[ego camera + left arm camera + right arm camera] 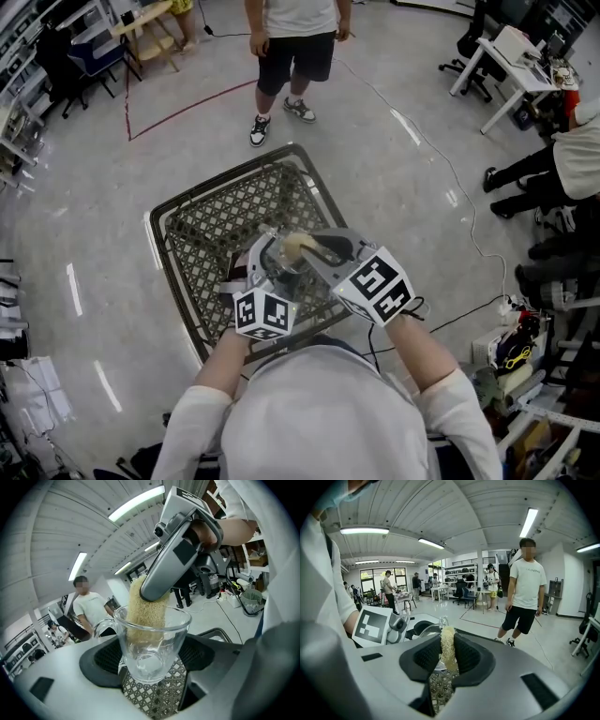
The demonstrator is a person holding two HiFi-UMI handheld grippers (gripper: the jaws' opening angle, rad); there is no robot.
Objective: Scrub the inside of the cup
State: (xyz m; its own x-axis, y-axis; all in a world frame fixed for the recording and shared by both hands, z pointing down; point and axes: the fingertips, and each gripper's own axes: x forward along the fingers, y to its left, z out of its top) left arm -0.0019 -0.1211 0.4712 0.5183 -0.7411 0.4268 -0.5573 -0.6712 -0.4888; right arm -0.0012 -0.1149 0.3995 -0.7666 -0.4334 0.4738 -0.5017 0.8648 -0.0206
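Observation:
In the left gripper view a clear glass cup (151,639) with a handle sits upright between the jaws of my left gripper (152,663), which is shut on its lower wall. A tan fibrous sponge (146,613) reaches down into the cup from above, and my right gripper (180,550) is shut on it. The right gripper view shows the sponge (448,651) pinched between the jaws of the right gripper (447,657), with the cup's rim (432,629) just beyond. From the head view, both the left gripper (265,281) and the right gripper (323,251) meet at the cup (279,267) over the table.
A dark metal mesh table (202,230) lies under the grippers. A person (294,47) stands beyond its far edge. Seated people (562,164) and desks (511,56) are at the right. A cable (450,169) runs across the floor.

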